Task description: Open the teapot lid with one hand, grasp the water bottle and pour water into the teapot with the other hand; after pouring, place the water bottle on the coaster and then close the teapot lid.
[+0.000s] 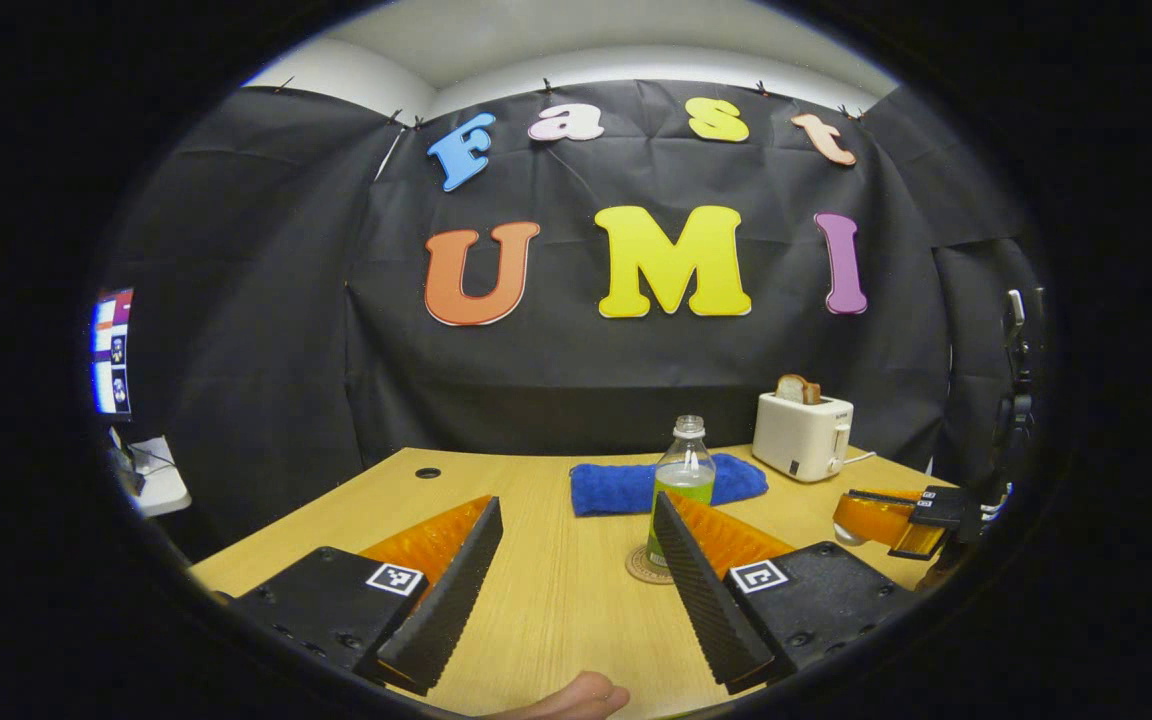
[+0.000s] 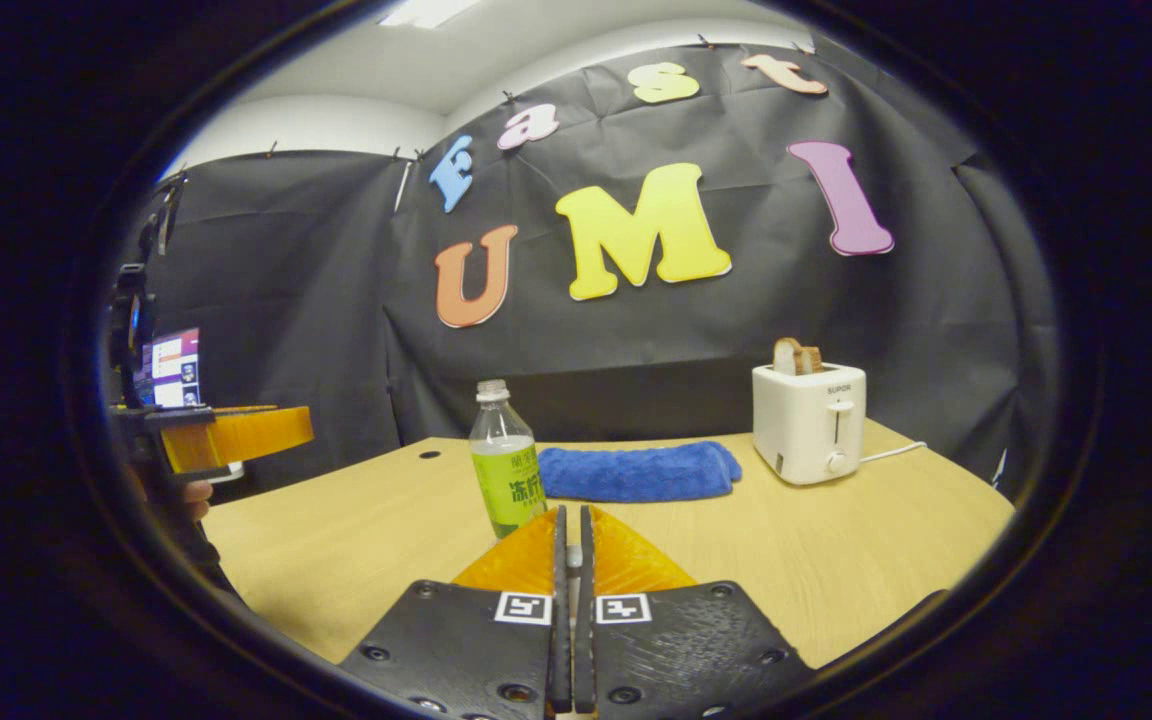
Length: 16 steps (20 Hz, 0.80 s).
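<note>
While the water bottle [image 1: 682, 478] stands upright on the coaster [image 1: 647, 566], these entries describe the moment.

Left claw [image 1: 576, 590]: released – fingers spread wide above the bench [image 1: 556, 560], gripping nothing; the bottle is just ahead, partly behind its right-hand finger.

Right claw [image 2: 572, 560]: clenched, its two fingers nearly touching; a small pale thing sits in the slit between them, too little of it visible to say what it is. In the left gripper view it appears well off to the right [image 1: 891, 522].

Bottle seen from the right claw: ahead and a little left [image 2: 506, 470], cap off or on not certain, green liquid low inside.

Teapot: I cannot place it from these views, so its lid's state is unknown.

Step in hand (judgement): bottle looks already set on the coaster – closing the teapot lid appears to be what remains.

Next move calls for: bringing the lid-side claw over the teapot and lowering squarely, keeping the left claw clear of the bottle.

Bystanders: blue cloth [image 2: 636, 472] and toaster [image 2: 811, 420], farther ahead.
</note>
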Motion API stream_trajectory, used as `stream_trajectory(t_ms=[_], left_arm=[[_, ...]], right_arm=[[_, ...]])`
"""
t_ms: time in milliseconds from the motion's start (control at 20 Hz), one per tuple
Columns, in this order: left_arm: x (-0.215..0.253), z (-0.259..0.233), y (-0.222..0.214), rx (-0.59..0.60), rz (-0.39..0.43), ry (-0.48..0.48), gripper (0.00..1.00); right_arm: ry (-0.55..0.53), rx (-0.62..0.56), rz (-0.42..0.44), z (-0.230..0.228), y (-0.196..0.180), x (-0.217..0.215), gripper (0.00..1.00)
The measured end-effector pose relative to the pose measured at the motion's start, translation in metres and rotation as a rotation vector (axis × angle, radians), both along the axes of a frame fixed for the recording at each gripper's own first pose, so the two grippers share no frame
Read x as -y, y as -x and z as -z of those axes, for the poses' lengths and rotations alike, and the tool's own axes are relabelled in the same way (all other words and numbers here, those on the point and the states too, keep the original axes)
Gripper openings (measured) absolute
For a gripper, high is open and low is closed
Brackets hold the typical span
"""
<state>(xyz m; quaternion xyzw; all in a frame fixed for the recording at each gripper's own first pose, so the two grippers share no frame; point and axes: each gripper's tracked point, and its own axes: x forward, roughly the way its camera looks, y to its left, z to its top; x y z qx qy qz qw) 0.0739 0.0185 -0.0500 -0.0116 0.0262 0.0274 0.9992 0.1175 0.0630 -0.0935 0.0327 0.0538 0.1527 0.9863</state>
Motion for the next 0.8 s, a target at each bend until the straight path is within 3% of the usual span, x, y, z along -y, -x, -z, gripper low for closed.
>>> stream_trajectory(t_ms=[300,450,800], left_arm=[[0.004,-0.025,0.019,0.057,0.049,-0.006,0.95],[0.012,-0.021,0.018,0.052,0.077,-0.044,0.95],[0.02,-0.015,0.013,0.035,0.099,-0.033,0.95]], right_arm=[[0.012,-0.029,0.01,0.024,-0.013,-0.018,0.01],[0.07,-0.115,0.032,0.07,-0.022,-0.015,0.0],[0.085,-0.099,0.049,0.062,-0.021,-0.015,0.02]])
